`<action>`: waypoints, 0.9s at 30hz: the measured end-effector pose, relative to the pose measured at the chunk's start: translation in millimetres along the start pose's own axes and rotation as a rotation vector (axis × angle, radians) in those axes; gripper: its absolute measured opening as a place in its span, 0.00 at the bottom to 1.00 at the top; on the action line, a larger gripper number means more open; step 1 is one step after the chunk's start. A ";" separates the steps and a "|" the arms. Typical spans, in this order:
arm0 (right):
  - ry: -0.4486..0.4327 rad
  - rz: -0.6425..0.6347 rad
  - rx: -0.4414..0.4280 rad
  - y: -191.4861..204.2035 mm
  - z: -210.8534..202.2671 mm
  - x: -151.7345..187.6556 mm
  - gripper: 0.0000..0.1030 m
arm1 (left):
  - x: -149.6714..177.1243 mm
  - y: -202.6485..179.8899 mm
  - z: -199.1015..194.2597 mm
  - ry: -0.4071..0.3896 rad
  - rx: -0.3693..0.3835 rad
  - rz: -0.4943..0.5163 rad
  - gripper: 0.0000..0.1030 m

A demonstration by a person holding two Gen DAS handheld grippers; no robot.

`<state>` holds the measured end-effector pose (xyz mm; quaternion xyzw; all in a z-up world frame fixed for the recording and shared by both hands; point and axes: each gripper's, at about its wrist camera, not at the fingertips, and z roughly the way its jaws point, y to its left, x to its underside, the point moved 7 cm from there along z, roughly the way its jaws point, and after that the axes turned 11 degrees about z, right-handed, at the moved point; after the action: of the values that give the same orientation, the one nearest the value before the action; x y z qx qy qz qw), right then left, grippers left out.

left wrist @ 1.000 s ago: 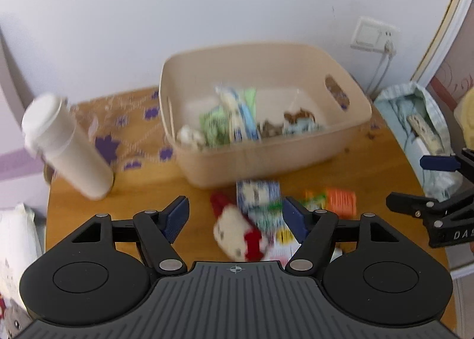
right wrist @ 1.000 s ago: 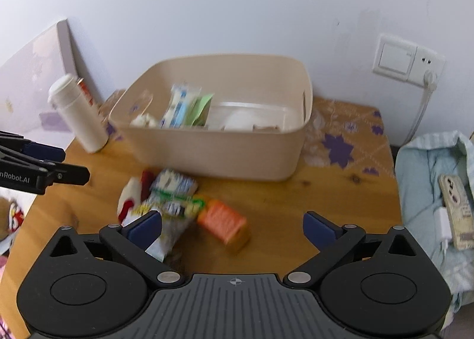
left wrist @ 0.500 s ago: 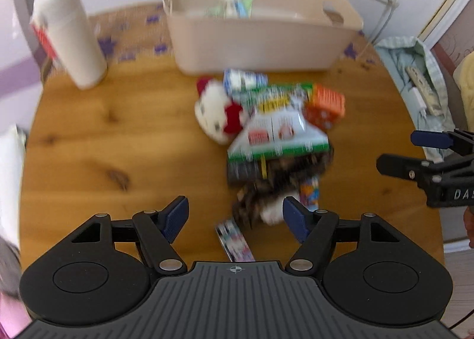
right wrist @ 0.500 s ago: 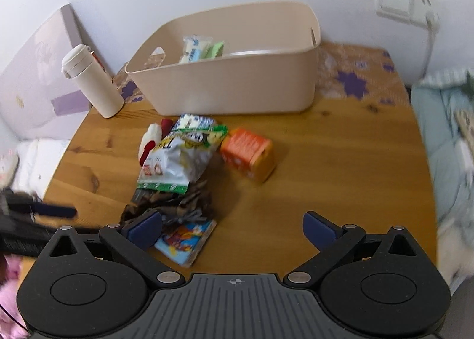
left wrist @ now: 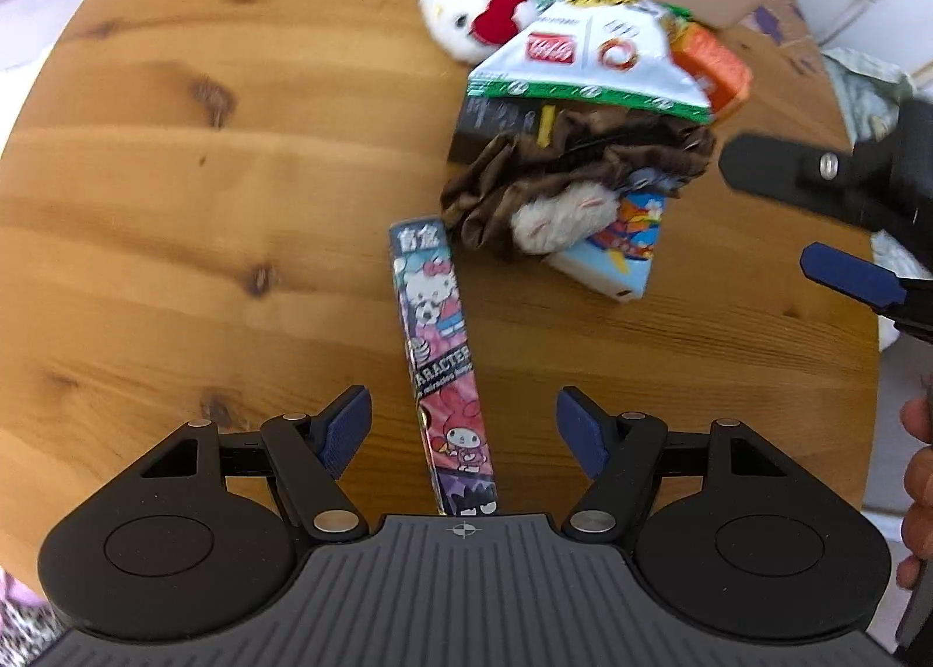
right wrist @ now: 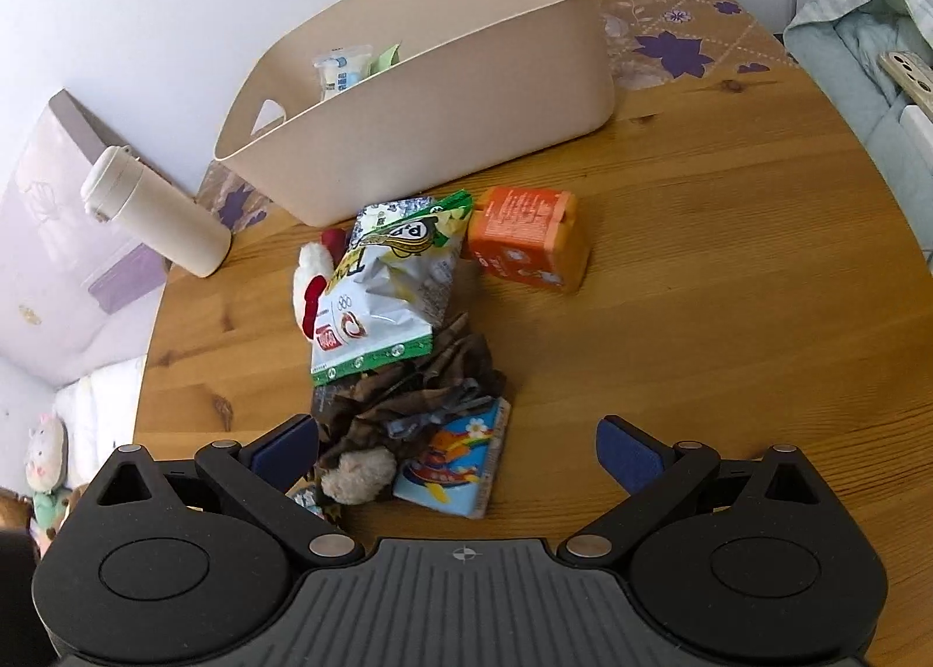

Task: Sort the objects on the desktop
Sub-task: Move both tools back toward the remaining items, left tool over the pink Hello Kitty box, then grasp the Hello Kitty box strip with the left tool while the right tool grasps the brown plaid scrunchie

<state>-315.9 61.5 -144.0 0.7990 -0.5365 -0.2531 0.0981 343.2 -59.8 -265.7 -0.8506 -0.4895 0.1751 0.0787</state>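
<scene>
Long cartoon box (left wrist: 444, 369) lies flat on table (left wrist: 175, 189), long axis running from left gripper (left wrist: 460, 425) toward bin (right wrist: 443, 101), just short of scrunchie (left wrist: 560, 177); bin holds packets (right wrist: 350, 69); left gripper angled steeply down, jaws wide, box between, untouched; right gripper (right wrist: 458, 448) wide, holding nothing, above scrunchie.
</scene>
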 end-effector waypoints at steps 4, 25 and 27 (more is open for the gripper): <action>0.006 0.015 0.016 8.0 10.9 -1.9 1.00 | 5.0 5.0 10.4 0.031 -0.018 -0.018 0.70; 0.064 0.127 0.020 -5.7 46.9 2.3 0.59 | 9.7 23.7 17.4 0.048 -0.137 0.173 0.57; 0.060 0.134 0.023 -8.2 46.2 -1.5 0.65 | 10.3 24.8 16.4 0.044 -0.141 0.181 0.55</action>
<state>-333.3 71.5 -186.5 0.7697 -0.5884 -0.2157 0.1215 361.7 -64.1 -290.7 -0.8984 -0.4199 0.1281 0.0134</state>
